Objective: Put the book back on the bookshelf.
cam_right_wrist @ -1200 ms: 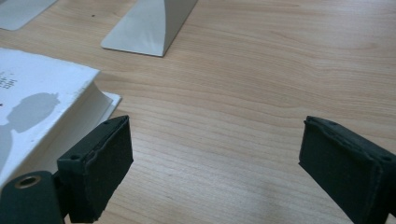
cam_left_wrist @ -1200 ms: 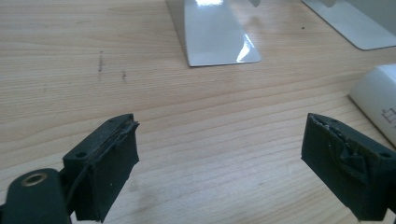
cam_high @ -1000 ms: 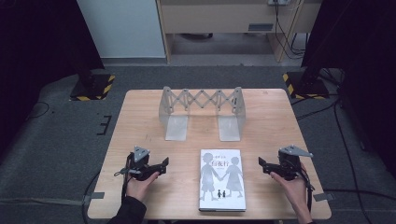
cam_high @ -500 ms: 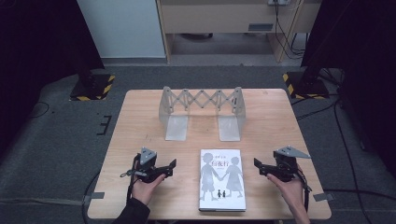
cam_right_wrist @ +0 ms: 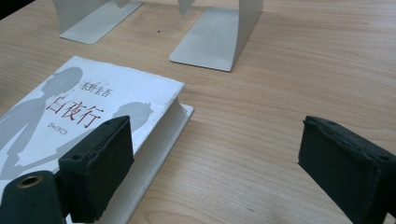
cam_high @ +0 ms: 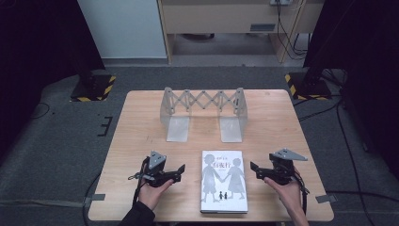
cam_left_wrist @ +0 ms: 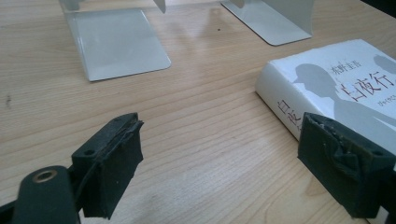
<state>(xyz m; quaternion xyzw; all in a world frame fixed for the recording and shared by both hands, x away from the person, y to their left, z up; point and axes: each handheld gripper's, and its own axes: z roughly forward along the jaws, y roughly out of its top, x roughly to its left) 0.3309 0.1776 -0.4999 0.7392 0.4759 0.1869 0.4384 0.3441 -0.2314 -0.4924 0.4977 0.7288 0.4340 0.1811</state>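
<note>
The book lies flat at the near edge of the surface, long axis running near to far, between the left gripper and right gripper, both wide open, empty and about equally close.

Bare surface lies open at 9 and 3 o'clock of the flat book. At 12 o'clock, the metal bookend rack blocks passage.

The right gripper holds its jaws wide apart over the wooden table, a white book lying just behind its left finger.
</note>
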